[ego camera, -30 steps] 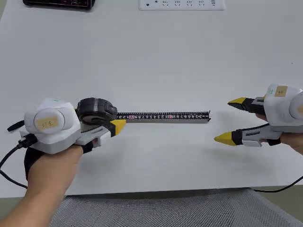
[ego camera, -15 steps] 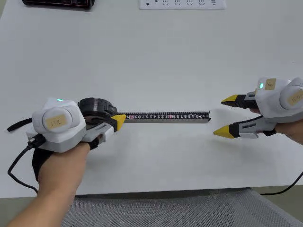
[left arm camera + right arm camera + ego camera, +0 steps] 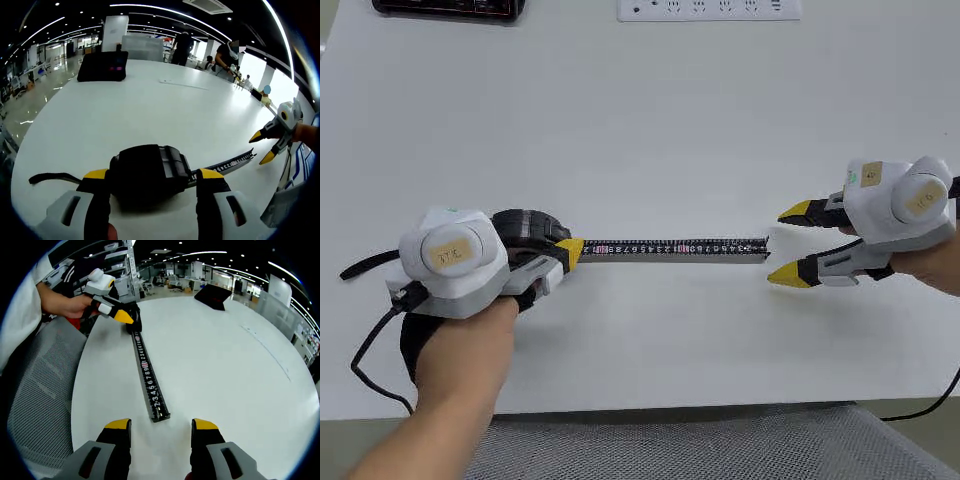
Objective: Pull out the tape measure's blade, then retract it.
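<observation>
Now the right gripper [image 3: 787, 246] sits at the free end of the blade [image 3: 670, 246]; a second ago it hung well apart from it, out to the right. Blade length on the table [image 3: 650, 120] reads the same as before, numbers up, lying flat and straight. The tape measure [image 3: 525, 230] has stayed at the left, near the table's front edge.

Meaning for the task: the blade is already drawn out part way. My reading is that the right gripper is closing in to take the blade end, either to pull further or to steady it for the return. Retraction not yet begun.

Right gripper fingers: spread wide, holding nothing. Seen from the right gripper view, the end hook [image 3: 160, 416] lies just ahead of the gap between the two yellow tips, roughly centred, not yet between them. The head view shows one tip above the hook's line and one below. No contact that I can make out.

Left gripper [image 3: 545, 240] fingers: pressed onto the black tape measure, one on each side. Its own view shows the tape measure [image 3: 147, 170] filling the space between the jaws, with the blade leaving to the right toward the other gripper [image 3: 267, 145]. Grip looks firm and level; a dark wrist strap trails behind on the table.
</observation>
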`<state>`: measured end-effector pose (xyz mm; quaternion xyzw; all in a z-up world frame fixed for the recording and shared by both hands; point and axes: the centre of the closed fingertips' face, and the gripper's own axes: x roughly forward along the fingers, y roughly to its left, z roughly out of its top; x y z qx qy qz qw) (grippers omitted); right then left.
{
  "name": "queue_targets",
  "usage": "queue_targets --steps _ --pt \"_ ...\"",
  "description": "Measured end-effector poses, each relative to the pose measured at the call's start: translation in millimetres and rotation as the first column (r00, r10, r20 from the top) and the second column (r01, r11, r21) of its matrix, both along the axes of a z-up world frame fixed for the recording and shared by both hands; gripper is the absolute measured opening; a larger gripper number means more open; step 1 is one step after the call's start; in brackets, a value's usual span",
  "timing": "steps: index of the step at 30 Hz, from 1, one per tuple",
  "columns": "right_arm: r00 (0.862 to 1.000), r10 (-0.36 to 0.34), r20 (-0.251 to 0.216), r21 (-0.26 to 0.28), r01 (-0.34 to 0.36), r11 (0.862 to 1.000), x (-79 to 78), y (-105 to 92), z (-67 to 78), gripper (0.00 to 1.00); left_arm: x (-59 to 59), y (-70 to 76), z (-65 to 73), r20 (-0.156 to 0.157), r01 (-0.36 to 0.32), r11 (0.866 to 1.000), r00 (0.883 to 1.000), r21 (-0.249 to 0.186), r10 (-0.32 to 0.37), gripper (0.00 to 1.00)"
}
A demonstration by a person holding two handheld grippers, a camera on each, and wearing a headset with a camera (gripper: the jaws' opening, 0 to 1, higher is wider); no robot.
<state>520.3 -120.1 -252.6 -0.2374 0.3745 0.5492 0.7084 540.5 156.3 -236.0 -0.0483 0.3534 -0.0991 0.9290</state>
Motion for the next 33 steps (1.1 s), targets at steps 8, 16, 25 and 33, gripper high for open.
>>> queue_targets --steps 8,16,25,33 --pt "1.0 0.01 0.003 -0.003 -0.01 1.0 3.6 2.6 -2.4 0.45 1.2 3.4 0.0 0.003 -0.03 0.999 1.0 -0.015 0.03 0.62" --pt "1.0 0.027 0.0 -0.001 -0.027 1.0 2.5 5.7 -2.5 0.41 1.5 3.0 0.4 0.003 -0.033 0.999 0.999 -0.021 0.033 0.61" --pt "0.997 0.072 -0.005 -0.009 -0.072 0.997 0.6 8.8 -4.7 0.31 1.3 3.4 0.5 -0.003 -0.026 0.999 1.0 -0.022 0.026 0.6" --pt "0.993 0.117 -0.005 -0.018 -0.118 0.993 0.6 14.8 -6.8 0.23 1.2 4.0 0.2 -0.003 -0.026 0.999 1.0 -0.022 0.026 0.6"
